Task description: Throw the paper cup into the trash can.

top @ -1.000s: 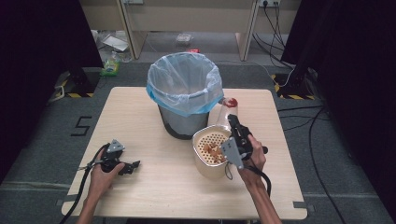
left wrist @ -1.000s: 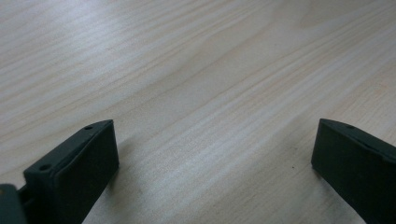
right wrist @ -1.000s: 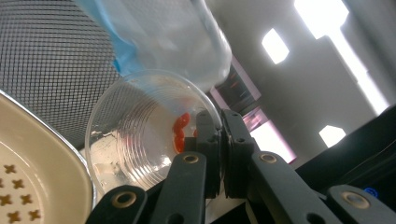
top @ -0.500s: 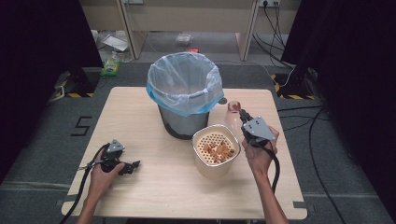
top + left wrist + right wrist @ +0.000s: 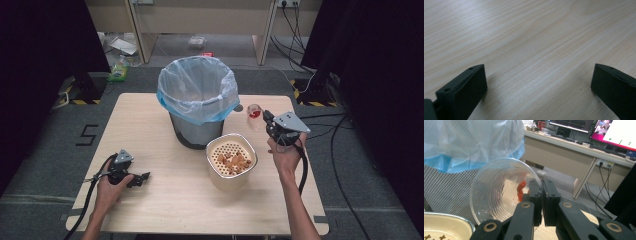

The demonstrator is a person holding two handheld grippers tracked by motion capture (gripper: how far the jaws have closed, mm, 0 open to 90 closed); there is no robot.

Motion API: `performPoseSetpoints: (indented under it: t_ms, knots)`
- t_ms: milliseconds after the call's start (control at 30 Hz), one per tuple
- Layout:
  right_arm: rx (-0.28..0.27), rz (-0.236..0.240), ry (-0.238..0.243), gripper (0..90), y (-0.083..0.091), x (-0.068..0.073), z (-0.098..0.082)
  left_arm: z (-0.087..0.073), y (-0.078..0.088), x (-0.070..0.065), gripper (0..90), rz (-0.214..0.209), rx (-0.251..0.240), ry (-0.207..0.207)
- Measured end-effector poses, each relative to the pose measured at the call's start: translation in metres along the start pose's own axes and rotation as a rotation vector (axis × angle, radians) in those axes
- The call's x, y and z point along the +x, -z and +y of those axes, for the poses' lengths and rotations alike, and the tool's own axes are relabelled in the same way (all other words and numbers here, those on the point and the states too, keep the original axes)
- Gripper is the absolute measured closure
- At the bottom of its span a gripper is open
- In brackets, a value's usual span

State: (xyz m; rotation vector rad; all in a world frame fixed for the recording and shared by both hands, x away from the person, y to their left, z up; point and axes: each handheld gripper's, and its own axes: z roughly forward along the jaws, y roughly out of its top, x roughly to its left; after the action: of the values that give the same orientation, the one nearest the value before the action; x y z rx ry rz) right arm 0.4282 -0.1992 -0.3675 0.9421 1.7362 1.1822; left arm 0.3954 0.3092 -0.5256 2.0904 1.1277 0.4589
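Note:
My right gripper (image 5: 267,121) (image 5: 542,195) is shut on the rim of a clear plastic cup (image 5: 254,114) (image 5: 504,192). The cup is tilted on its side with red residue inside, and I hold it to the right of the bin (image 5: 198,97) and above the cream strainer bowl (image 5: 231,161), which holds brownish food scraps. My left gripper (image 5: 141,179) (image 5: 536,87) rests open on the bare wooden table (image 5: 529,40) near the front left, with nothing between its jaws.
The mesh bin has a blue-white bag liner (image 5: 466,142) and stands at the table's back middle. A desk (image 5: 574,152) with monitors stands beyond the table. Cables (image 5: 320,125) trail on the floor at the right.
My right gripper has lifted from over the strainer bowl and swung right and back with the cup. The left gripper has stayed put.

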Motion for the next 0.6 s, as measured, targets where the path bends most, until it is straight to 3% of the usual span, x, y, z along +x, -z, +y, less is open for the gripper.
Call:
performPoseSetpoints:
  t_ms: [167,500,600]
  knots:
    - [0.000,0.000,0.011,87.3,0.003,-0.004,0.007,0.000,0.000,0.000,0.0,0.000,0.000,0.000]
    - [-0.021,-0.009,-0.023,87.3,0.003,-0.025,0.032,0.000,0.000,0.000,0.0,-0.001,0.002,0.000]
    - [-0.038,-0.015,-0.023,87.3,0.002,-0.032,0.051,0.000,0.000,0.000,0.0,0.000,0.001,-0.001]
